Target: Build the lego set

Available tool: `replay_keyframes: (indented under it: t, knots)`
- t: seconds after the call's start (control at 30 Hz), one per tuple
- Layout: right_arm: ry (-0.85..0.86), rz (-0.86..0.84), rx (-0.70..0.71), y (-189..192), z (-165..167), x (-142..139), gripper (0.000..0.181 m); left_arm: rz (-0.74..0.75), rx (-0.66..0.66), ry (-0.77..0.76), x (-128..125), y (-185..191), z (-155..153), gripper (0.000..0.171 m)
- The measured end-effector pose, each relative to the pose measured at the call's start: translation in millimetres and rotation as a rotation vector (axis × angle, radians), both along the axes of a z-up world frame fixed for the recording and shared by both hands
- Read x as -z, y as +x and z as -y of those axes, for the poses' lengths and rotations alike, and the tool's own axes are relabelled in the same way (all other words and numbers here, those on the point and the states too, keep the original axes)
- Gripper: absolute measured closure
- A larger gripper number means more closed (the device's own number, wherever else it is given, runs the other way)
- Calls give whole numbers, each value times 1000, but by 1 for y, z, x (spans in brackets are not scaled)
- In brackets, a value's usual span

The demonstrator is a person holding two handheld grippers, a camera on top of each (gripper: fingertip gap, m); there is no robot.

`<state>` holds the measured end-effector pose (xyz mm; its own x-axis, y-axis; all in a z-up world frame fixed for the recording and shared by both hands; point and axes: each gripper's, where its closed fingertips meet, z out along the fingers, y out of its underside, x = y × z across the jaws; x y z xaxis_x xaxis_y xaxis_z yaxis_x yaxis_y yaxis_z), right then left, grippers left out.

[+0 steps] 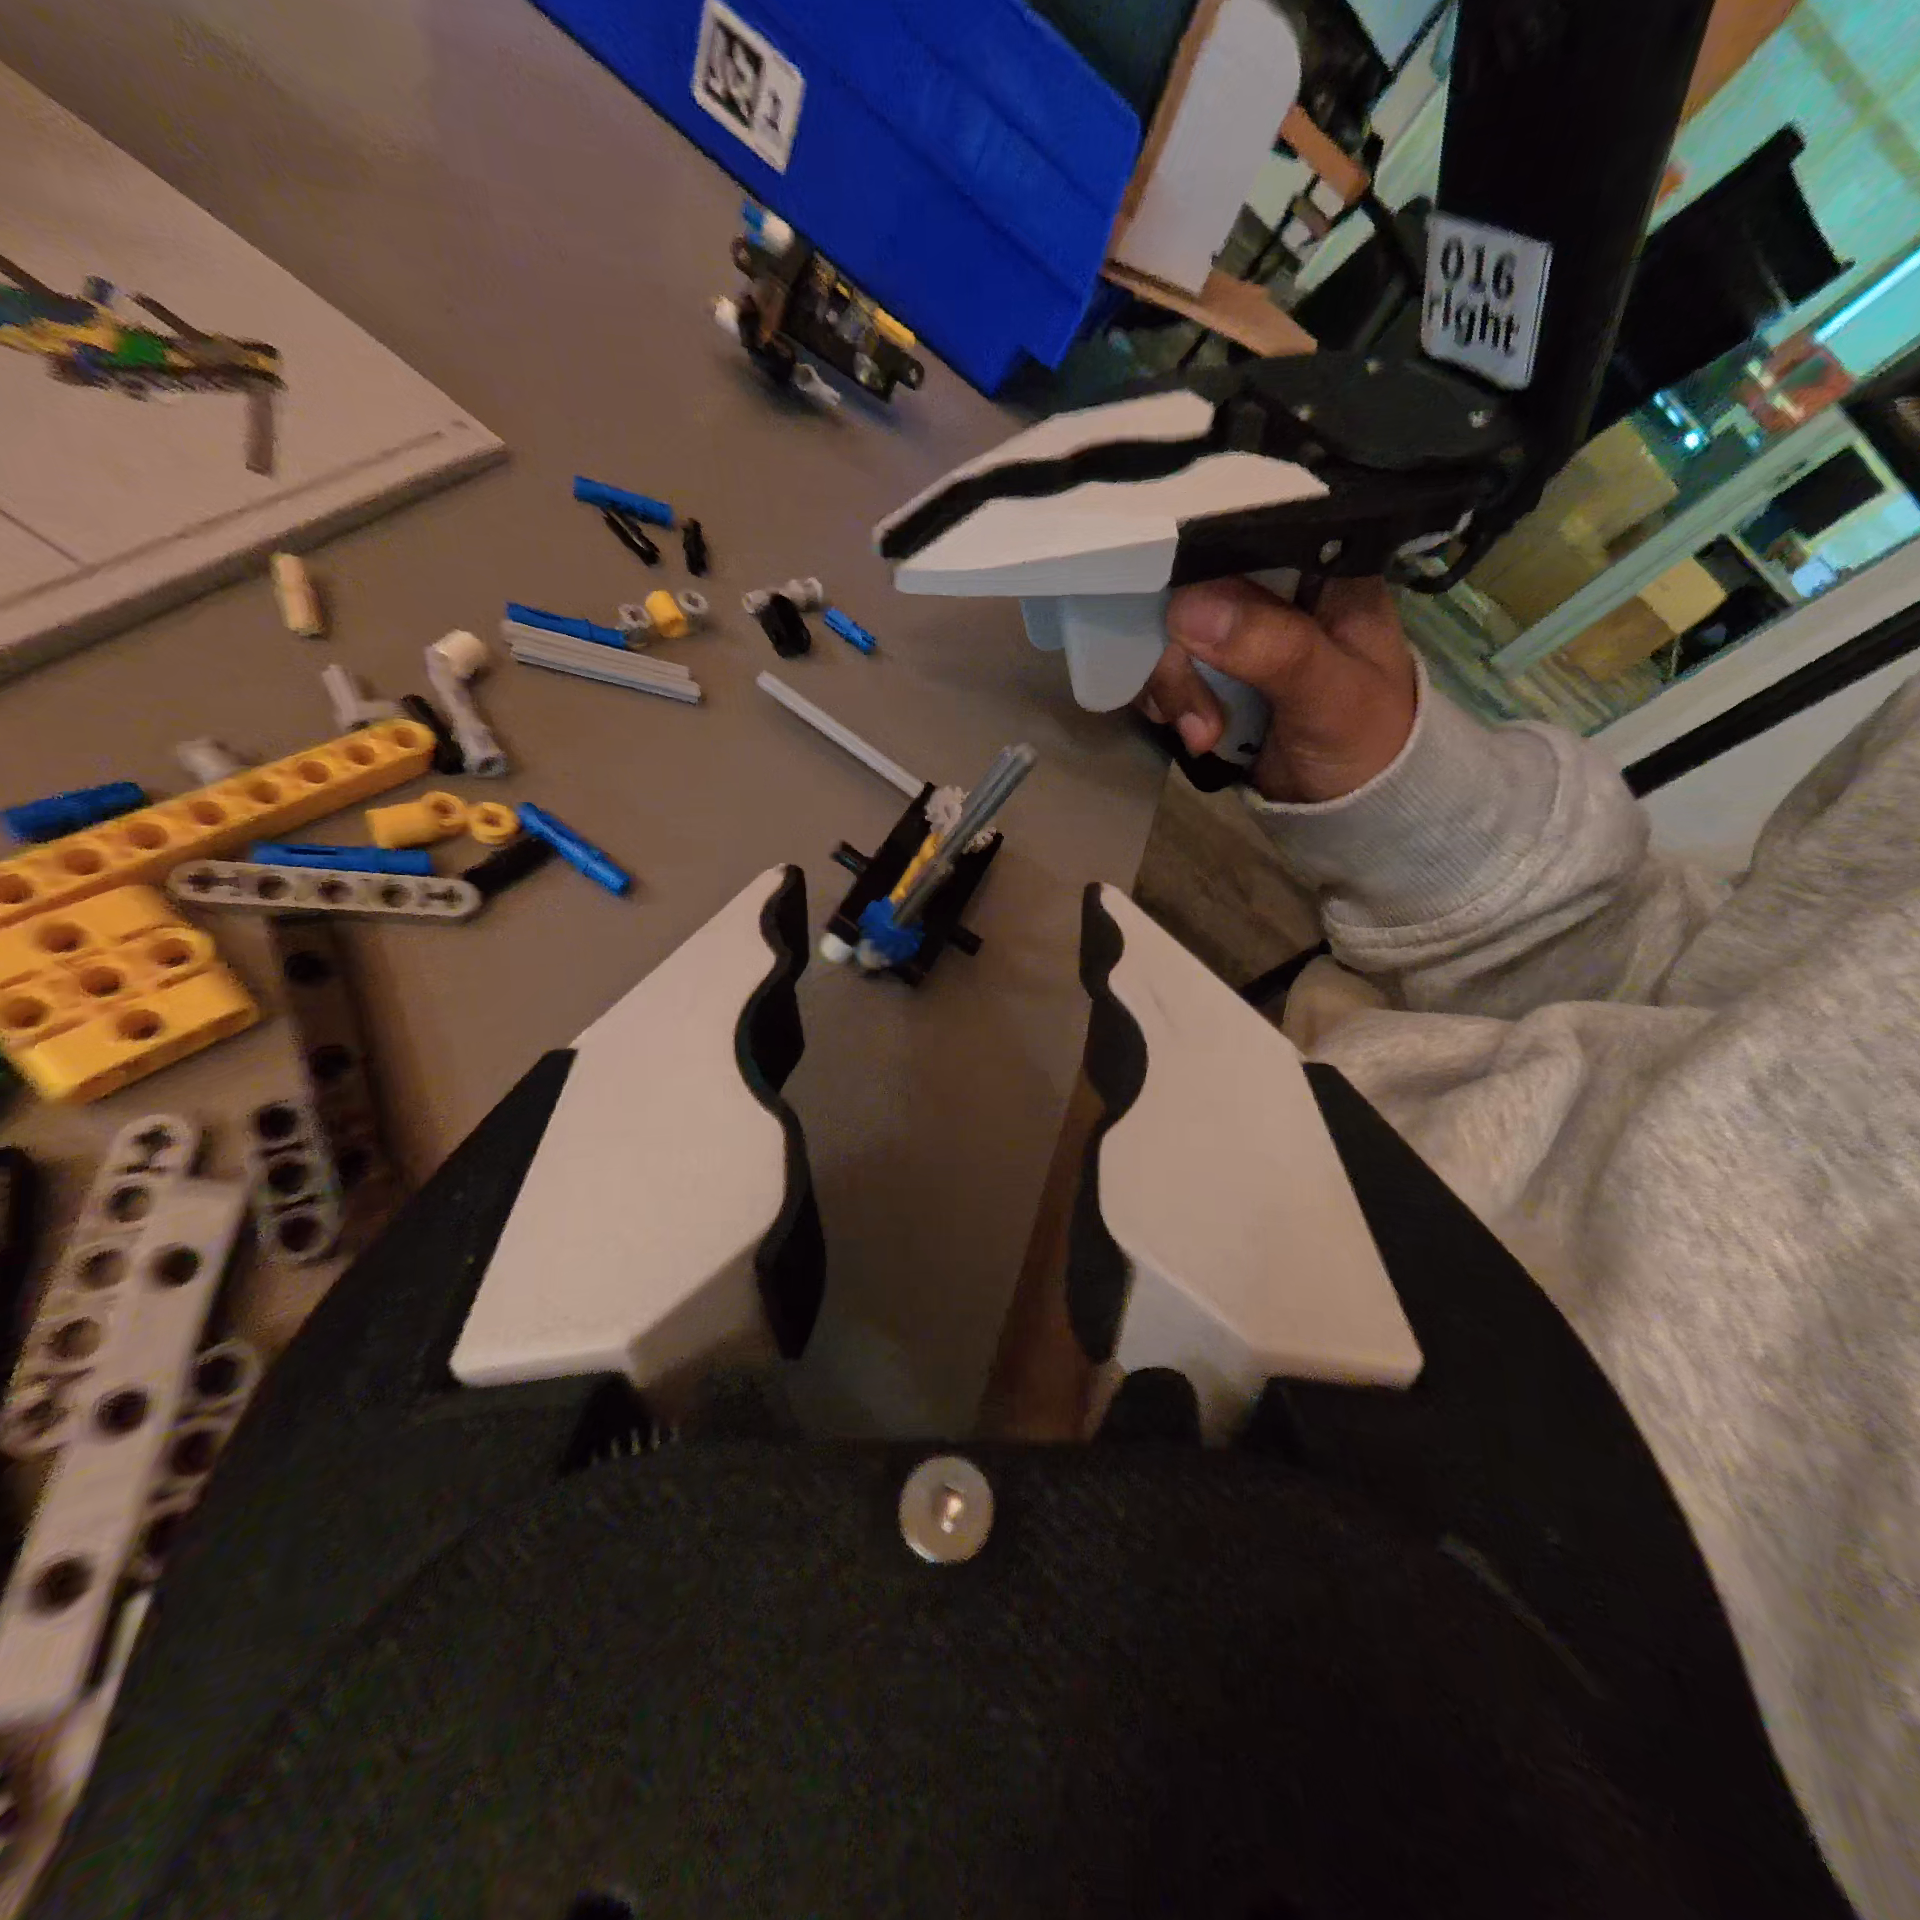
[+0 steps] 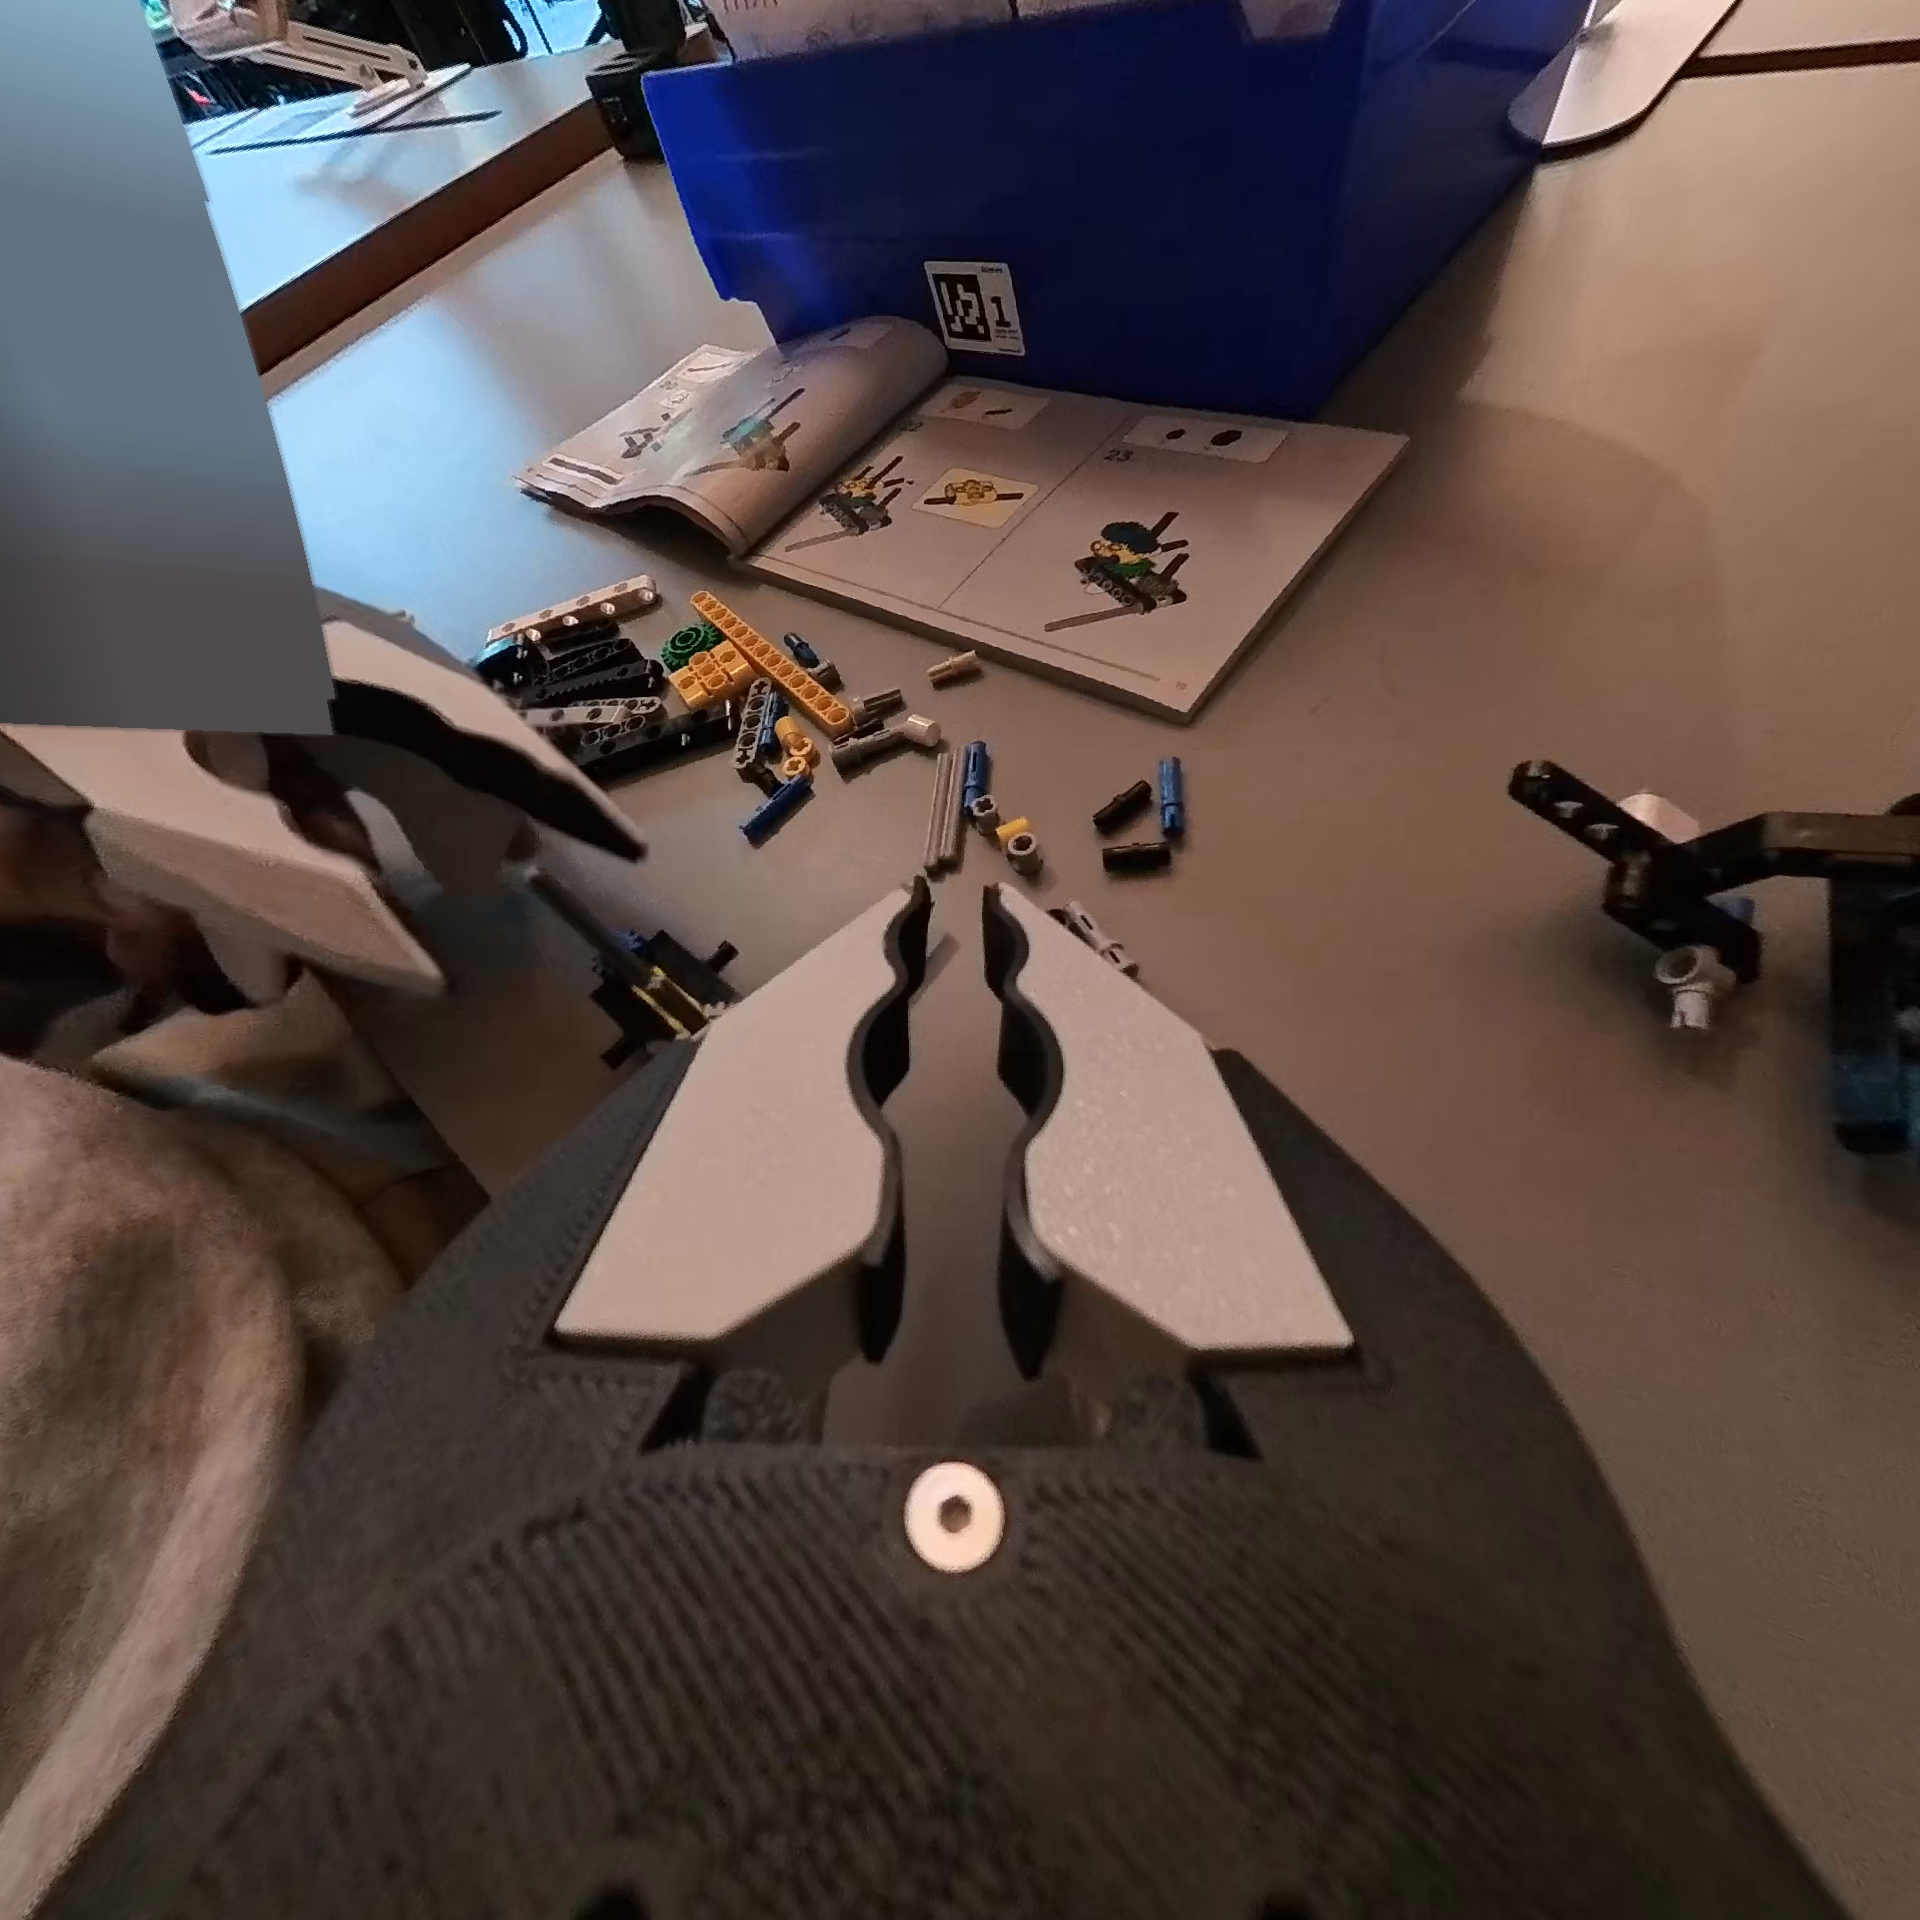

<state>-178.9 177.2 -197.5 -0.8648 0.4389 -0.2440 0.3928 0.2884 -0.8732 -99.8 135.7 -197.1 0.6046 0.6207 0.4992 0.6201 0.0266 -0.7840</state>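
A small sub-assembly (image 1: 914, 883), a black frame with a blue gear, a yellow part and grey axles sticking up, lies on the grey table (image 1: 582, 187) near its edge. My left gripper (image 1: 940, 904) is open and empty, its fingertips on either side just short of the sub-assembly. My right gripper (image 2: 956, 896) is empty with only a narrow gap between its fingers; it hovers above the table (image 1: 894, 556) beyond the sub-assembly. In the right wrist view the sub-assembly (image 2: 665, 987) shows to the left, partly hidden by the left gripper (image 2: 535, 914).
Loose parts are scattered on the table: yellow beams (image 1: 208, 810), grey beams (image 1: 125, 1351), blue and black pins (image 2: 1143, 810), grey axles (image 2: 943, 810). A larger black assembly (image 2: 1662, 883) stands to the right. An open instruction booklet (image 2: 1039, 540) lies before a blue bin (image 2: 1143, 187). Tip to tip, the grippers are about 10 cm apart.
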Motion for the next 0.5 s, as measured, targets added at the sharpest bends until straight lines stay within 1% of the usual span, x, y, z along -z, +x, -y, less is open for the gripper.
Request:
replay_keyframes:
  t: [0.07, 0.13, 0.23, 0.3, 0.33, 0.43, 0.5]
  knots:
    - [-12, -4, -1, 0, 0, -2, 172, -24, -66, 7, -9, -9, 19, 121]
    - [-26, -5, 1, 0, -1, -4, 171, -50, -179, -23, -12, -22, 48, 123]
    - [-38, 2, 4, 0, -2, -5, 171, -64, -379, -197, -2, -40, 97, 130]
    - [-39, 0, 4, 0, -2, -5, 171, -77, -462, -306, 5, -46, 119, 134]
    - [-38, -3, 3, 0, -2, -5, 171, -75, -478, -341, 8, -48, 125, 136]
    - [-35, -17, 0, 1, -2, -6, 171, -35, -480, -377, 15, -51, 127, 137]
    - [-35, -21, -3, 2, -1, -6, 171, -7, -490, -434, 22, -53, 132, 139]
